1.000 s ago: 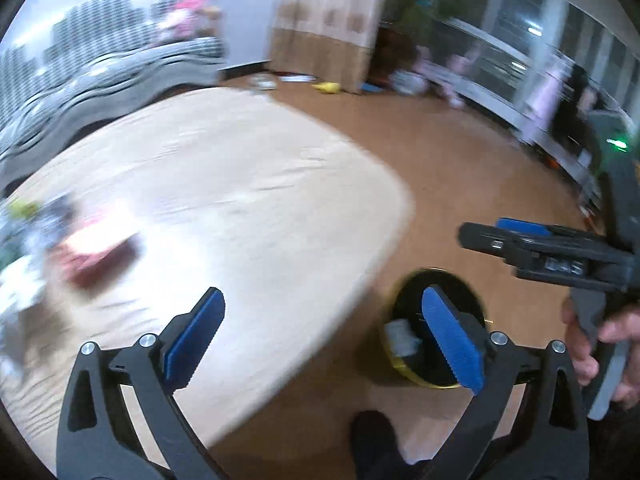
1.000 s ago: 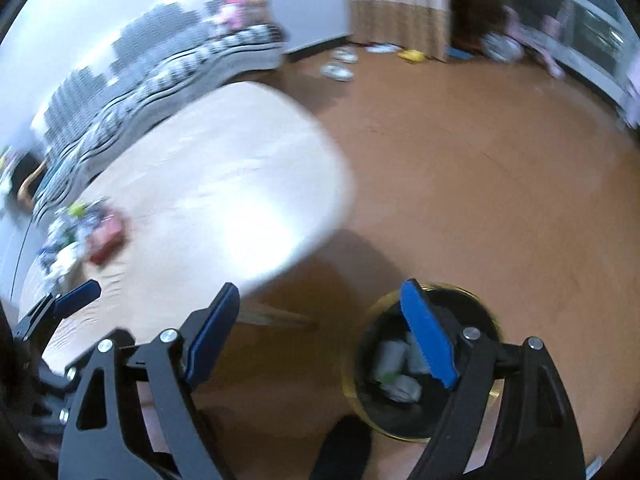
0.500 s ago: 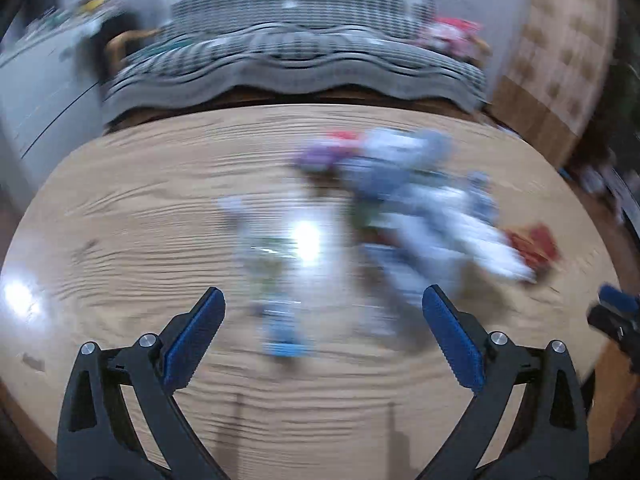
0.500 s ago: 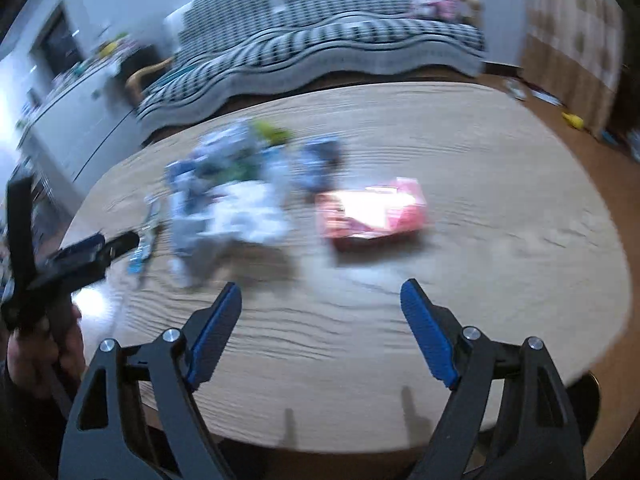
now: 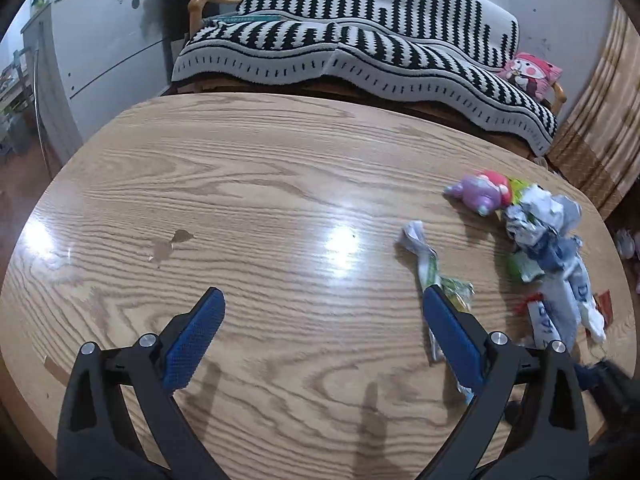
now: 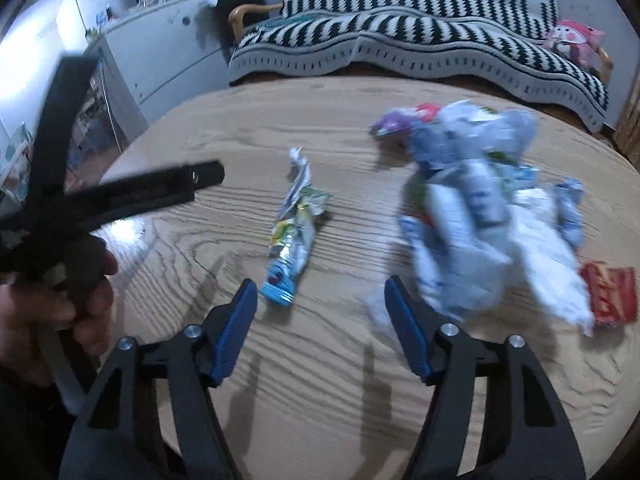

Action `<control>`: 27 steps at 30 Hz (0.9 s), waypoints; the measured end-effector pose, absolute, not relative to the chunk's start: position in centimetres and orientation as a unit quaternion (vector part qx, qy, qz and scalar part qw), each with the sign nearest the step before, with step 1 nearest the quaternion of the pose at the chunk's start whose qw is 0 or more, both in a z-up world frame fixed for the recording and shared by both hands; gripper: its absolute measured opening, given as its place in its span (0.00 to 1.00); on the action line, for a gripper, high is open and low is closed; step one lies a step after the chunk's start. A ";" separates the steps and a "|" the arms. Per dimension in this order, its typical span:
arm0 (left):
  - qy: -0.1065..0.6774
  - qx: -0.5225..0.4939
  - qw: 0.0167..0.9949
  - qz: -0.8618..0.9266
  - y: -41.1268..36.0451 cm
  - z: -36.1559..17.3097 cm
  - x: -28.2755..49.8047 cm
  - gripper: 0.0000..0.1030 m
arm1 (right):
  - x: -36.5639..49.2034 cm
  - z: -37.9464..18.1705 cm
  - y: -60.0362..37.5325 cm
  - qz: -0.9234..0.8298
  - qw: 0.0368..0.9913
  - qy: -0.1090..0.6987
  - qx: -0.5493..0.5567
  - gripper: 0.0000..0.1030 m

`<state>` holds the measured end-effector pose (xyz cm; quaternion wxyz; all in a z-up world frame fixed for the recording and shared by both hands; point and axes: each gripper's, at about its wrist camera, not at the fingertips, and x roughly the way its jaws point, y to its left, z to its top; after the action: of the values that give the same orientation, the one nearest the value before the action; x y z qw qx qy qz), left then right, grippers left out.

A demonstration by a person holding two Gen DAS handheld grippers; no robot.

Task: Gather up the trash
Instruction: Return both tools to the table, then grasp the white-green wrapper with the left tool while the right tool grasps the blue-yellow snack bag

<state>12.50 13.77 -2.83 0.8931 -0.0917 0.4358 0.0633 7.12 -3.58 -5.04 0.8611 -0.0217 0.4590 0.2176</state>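
We hold both grippers above the oval wooden table (image 5: 248, 184), which fills most of both views and serves as our landmark. Behind its far edge stands a sofa under a black-and-white patterned blanket (image 5: 360, 40), with a pink cartoon cushion (image 5: 532, 74) at its right end; a white cabinet (image 5: 108, 44) stands off the table's far left corner.

On the table's right side lies the trash: a heap of crumpled white and blue wrappers (image 6: 476, 216), blurred in the right wrist view. A purple and pink toy-like item (image 5: 482, 194) lies at the heap's far edge, and a red packet (image 6: 610, 292) lies at its near right. No bin or other container is in either view.

Just left of the heap, apart from it, lies a twisted snack wrapper (image 6: 296, 232).

Our left gripper (image 5: 324, 328) hangs open wide over bare wood, its right finger overlapping the snack wrapper's near end in the view; whether they touch we cannot tell. Our right gripper (image 6: 320, 320) is closing, with nothing between its jaws; the snack wrapper's end lies just beyond its left finger.
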 end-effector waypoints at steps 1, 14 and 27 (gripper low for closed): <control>0.437 -0.095 0.892 0.068 14.0 -3.0 12.9 0.93 | 7.7 -5.7 -2.8 0.220 0.857 0.465 -0.022 0.57; 0.452 -0.095 0.885 0.065 14.2 -4.8 14.8 0.93 | 10.3 -7.9 0.0 0.220 0.854 0.470 -0.036 0.15; 0.469 -0.046 0.882 0.023 8.8 -6.8 15.9 0.93 | 7.0 -2.9 -6.6 0.203 0.884 0.421 -0.009 0.12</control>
<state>15.91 8.77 -6.82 0.8816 -0.0462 0.4691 0.0234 7.00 -6.60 -2.90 0.8842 -0.0094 0.4207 0.2028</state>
